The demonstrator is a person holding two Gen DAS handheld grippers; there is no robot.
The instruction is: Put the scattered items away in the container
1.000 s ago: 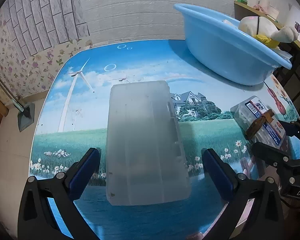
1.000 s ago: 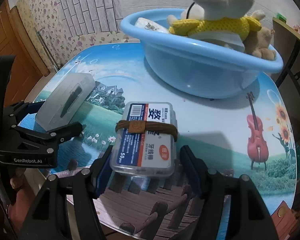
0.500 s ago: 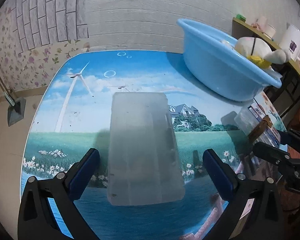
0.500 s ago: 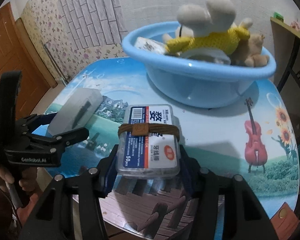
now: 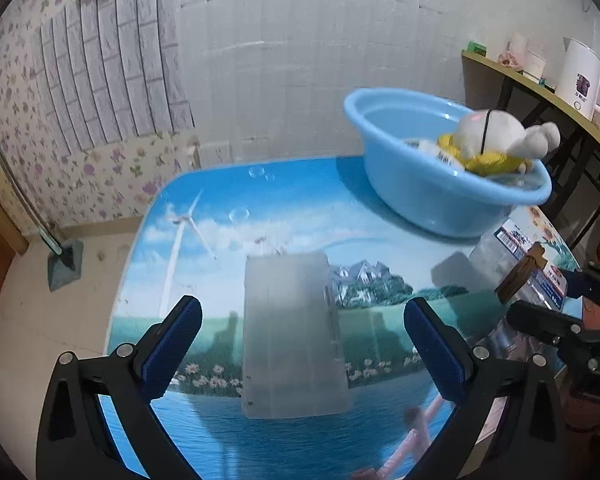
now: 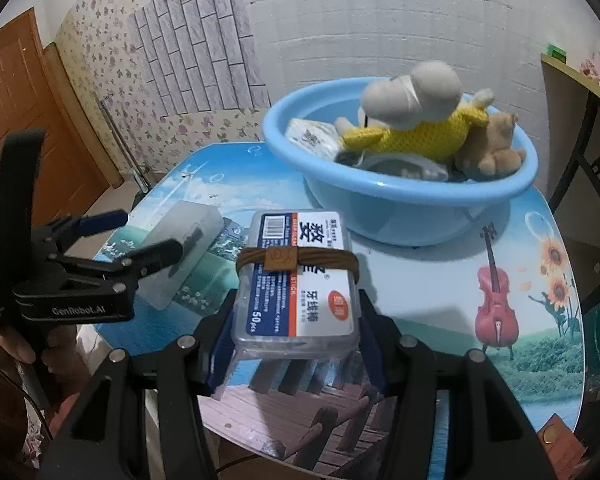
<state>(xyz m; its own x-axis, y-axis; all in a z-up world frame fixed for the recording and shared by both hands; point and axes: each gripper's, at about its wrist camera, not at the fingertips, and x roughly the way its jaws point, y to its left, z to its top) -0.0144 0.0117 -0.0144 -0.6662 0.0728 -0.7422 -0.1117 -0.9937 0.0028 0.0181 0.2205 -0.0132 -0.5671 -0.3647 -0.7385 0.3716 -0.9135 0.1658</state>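
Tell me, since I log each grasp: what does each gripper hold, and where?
Right gripper clamps the floss-pick box by its long sides, near end. Left gripper holds nothing.

Frosted plastic case (image 5: 296,336), glossy plastic basin (image 6: 400,200)

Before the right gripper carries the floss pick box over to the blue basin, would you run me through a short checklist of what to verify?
1. Right gripper clamped on floss pick box: ok.
2. Box clear of the table: cannot tell.
3. Room left in blue basin beside the plush toy: cannot tell.
4. Left gripper open, holding nothing: ok.
5. Frosted case tidied away: not ok, on the table.
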